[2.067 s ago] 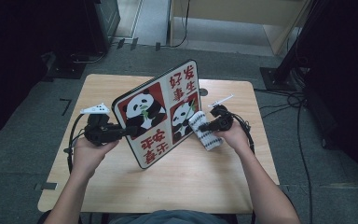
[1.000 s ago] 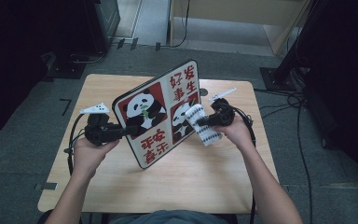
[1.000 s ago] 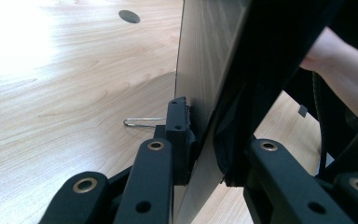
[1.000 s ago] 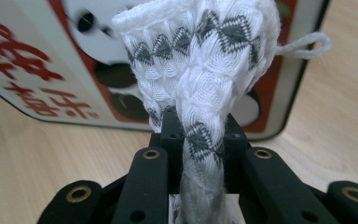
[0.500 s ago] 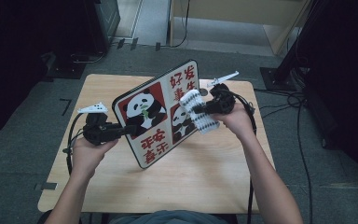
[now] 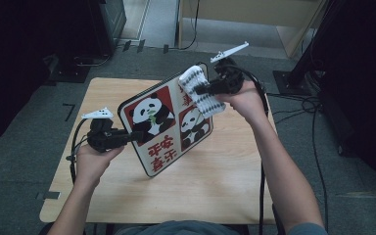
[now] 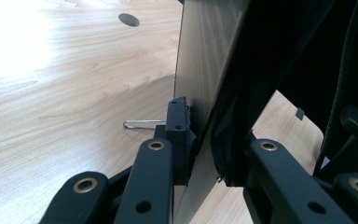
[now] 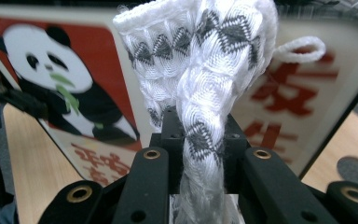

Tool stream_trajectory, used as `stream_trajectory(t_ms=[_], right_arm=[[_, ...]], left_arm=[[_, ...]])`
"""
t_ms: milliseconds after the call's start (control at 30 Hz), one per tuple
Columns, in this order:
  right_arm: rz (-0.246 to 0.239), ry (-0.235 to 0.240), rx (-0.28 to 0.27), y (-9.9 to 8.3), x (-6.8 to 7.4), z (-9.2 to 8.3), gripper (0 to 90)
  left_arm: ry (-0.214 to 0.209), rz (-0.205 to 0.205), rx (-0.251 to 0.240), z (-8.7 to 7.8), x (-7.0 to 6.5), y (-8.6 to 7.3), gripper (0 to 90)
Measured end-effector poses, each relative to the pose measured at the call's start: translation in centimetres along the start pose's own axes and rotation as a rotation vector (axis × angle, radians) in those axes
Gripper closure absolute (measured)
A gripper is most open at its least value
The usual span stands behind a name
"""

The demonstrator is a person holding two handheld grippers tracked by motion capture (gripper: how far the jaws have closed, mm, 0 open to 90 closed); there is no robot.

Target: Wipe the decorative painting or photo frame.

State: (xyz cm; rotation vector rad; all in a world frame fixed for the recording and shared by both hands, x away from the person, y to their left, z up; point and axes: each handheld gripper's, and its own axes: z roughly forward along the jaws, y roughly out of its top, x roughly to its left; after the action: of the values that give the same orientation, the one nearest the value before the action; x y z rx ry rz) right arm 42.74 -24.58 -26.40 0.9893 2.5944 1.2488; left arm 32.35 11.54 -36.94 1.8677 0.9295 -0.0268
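**Cloth climbs to the top of the panda board**

Nearest the person, the left gripper is clenched on the lower left edge of the panda board. In the left gripper view its fingers pinch the thin panel from both sides, and the hand has not shifted over the last couple of seconds. The board stands tilted on its lower edge on the tabletop, printed face turned up toward the high camera, two pandas and red characters showing.

Farther up, the right gripper grasps a white knitted cloth with grey diamond bands (a dishcloth or small towel, with a hanging loop at one corner). In the right gripper view the cloth is bunched between the fingers and rises in front of the board's face.

What has changed: a second ago the cloth sat low on the right-hand panda; half a second ago it was mid-panel; now it lies at the board's upper right corner, over the top characters, with the right hand raised well above the tabletop. The board itself has kept its place and tilt.

That reads as an upward wiping stroke nearly run out. The right half of the face has probably been covered; the left panda panel likely remains, so the next stroke would need to start farther left.
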Motion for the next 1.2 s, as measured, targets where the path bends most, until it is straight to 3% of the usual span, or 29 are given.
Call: stream_trajectory(t_ms=[167,367,600,1200], right_arm=[[-0.017,-0.013,-0.032,2.2,0.6,-0.7,78.6],[-0.023,0.007,-0.062,3.5,0.6,-0.6,78.4],[-0.014,0.009,-0.032,2.9,0.0,0.8,78.4],[-0.011,0.02,-0.015,1.0,-0.8,1.4,78.4]], left_arm=[[-0.001,0.001,0.001,0.0,0.0,0.0,77.8],[-0.007,-0.004,-0.005,0.0,0.2,0.0,77.7],[-0.011,-0.014,-0.007,0.0,0.3,0.0,77.5],[-0.019,-0.03,0.009,-0.1,0.4,0.1,77.2]])
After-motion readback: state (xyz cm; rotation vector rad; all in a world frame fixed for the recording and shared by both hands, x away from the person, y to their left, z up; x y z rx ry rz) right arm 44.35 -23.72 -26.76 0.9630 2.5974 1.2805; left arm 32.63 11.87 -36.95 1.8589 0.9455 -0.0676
